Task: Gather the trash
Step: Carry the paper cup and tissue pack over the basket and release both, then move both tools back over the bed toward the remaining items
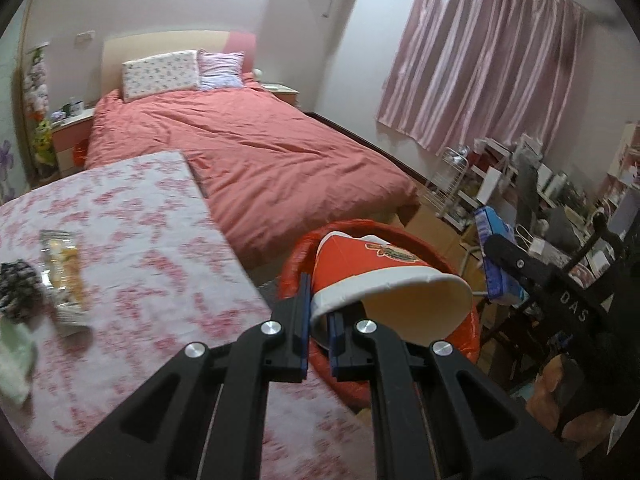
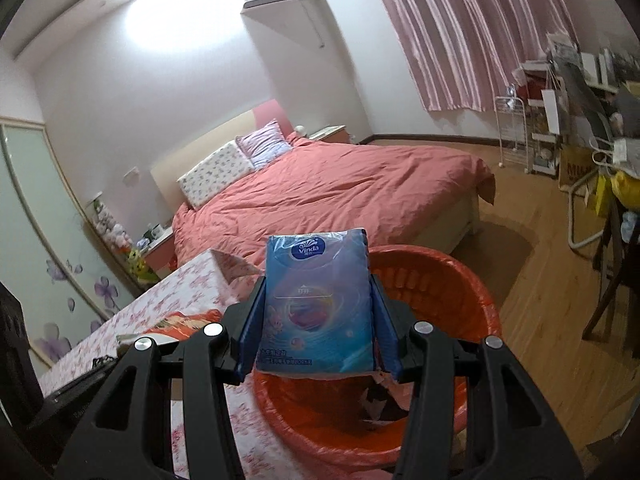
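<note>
My left gripper point(image 1: 319, 316) is shut on the rim of a red and white paper cup point(image 1: 376, 272), held tilted over the red-lined trash bin point(image 1: 294, 264) beside the table. My right gripper point(image 2: 318, 312) is shut on a blue Vinda tissue pack point(image 2: 318, 304) and holds it above the same bin point(image 2: 448, 280); the pack also shows in the left wrist view point(image 1: 494, 256). The cup shows at the left of the right wrist view point(image 2: 184, 322). Some trash lies in the bin's bottom point(image 2: 380, 404).
A table with a pink floral cloth point(image 1: 140, 220) carries a clear snack wrapper point(image 1: 64, 268), a dark crumpled thing point(image 1: 18, 292) and a pale green cloth point(image 1: 14, 364). A red-covered bed point(image 1: 248, 148) stands behind. Shelves and clutter point(image 1: 520, 184) fill the right.
</note>
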{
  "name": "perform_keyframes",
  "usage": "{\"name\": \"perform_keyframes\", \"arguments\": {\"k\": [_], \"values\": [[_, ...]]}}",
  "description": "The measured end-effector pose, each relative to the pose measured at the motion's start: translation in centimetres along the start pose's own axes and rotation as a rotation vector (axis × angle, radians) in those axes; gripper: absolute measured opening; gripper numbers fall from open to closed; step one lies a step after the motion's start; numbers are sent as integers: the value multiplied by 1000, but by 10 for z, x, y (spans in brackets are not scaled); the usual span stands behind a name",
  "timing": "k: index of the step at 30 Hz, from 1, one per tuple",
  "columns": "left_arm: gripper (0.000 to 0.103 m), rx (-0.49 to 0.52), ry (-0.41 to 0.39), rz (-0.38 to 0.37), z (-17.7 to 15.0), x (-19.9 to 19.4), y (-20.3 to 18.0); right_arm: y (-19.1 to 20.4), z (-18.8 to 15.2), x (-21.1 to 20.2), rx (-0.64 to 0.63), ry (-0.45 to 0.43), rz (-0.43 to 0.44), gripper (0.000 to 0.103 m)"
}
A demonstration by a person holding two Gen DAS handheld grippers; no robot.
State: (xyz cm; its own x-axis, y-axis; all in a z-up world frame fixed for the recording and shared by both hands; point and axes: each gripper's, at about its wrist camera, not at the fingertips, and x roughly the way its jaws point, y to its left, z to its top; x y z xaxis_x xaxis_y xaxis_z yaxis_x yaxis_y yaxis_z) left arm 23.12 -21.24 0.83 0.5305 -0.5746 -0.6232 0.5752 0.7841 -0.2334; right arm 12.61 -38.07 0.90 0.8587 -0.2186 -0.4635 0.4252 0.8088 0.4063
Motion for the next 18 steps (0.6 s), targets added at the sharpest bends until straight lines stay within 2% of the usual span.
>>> {"name": "perform_keyframes", "arguments": {"k": [3,5,6,7,10,18], "values": [[11,14,23,-9,0,20,-11,-11,4,10,30,7,-2,51],[29,12,55,-2,-2,35,-14,-19,4,16,46,27,-2,55],[43,10,63,9,-3,39,-13,-23,3,21,64,41,-4,57],[46,7,69,20,-5,42,-11,-27,2,21,71,43,-6,63],[49,-4,83,48,-8,47,0,-30,-2,21,65,48,-22,69],[58,-28,59,128,-10,25,35,-22,-7,18,50,81,-33,69]]}}
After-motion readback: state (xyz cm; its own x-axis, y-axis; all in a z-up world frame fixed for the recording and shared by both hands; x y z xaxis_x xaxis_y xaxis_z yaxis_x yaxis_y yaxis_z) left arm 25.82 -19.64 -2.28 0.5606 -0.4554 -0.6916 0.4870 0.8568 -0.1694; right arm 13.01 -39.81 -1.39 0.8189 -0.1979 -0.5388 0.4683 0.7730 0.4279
